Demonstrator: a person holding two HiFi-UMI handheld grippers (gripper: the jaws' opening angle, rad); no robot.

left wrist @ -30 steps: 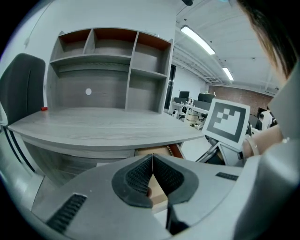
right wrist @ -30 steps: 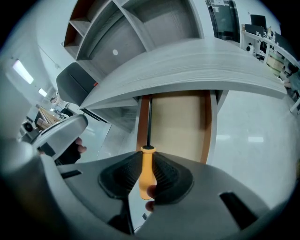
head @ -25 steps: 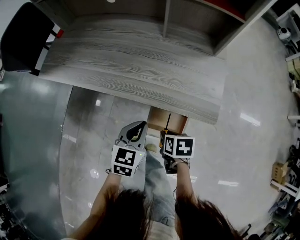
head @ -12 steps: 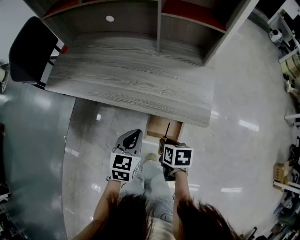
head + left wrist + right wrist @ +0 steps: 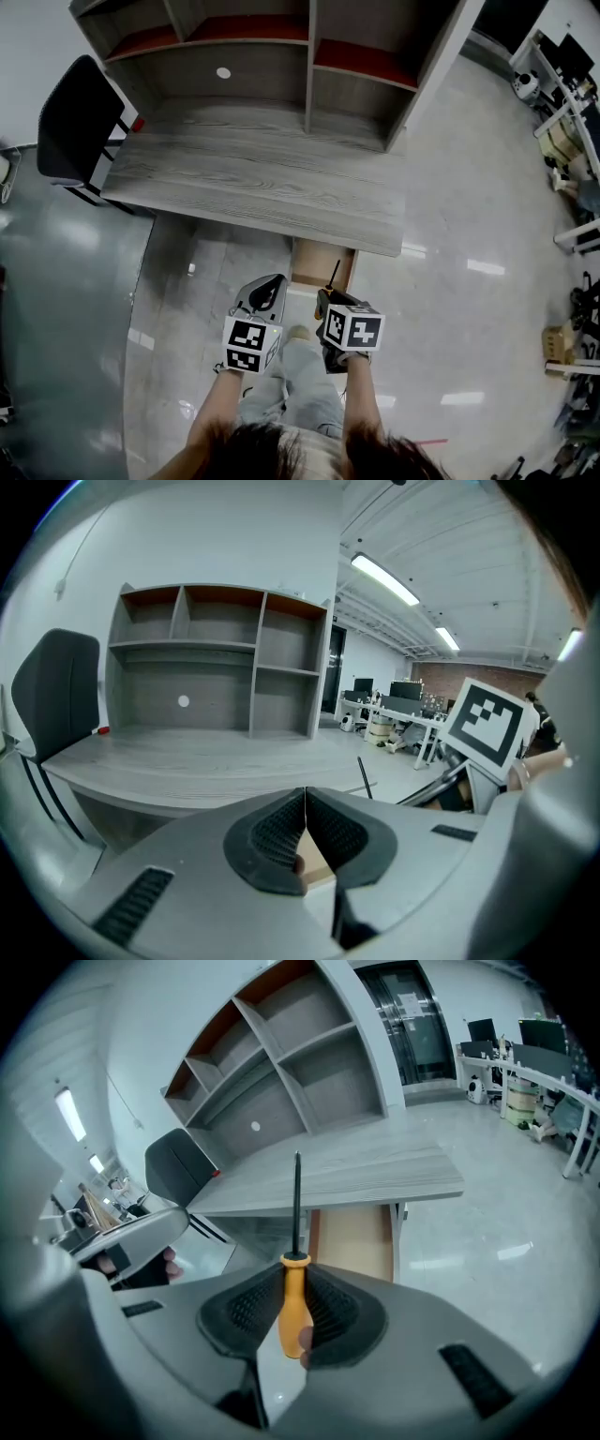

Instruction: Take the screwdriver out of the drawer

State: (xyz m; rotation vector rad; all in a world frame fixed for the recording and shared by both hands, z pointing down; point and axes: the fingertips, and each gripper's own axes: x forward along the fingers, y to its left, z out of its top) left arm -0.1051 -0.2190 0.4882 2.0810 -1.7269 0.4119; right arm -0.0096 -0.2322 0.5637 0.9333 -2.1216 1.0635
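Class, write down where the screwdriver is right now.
In the right gripper view, the screwdriver is clamped in the right hand-held gripper, shaft pointing toward the desk, near the open drawer.

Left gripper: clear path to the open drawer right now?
Probably yes. The left gripper is shut and empty, the drawer stands open just ahead, and nothing lies between; the right gripper holds the screwdriver alongside.

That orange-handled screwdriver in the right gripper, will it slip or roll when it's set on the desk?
The screwdriver looks stiff and light: thin shaft. The smooth, tapered handle may slide in the right gripper despite its ribbed pads. Its round handle would probably roll on the desk.
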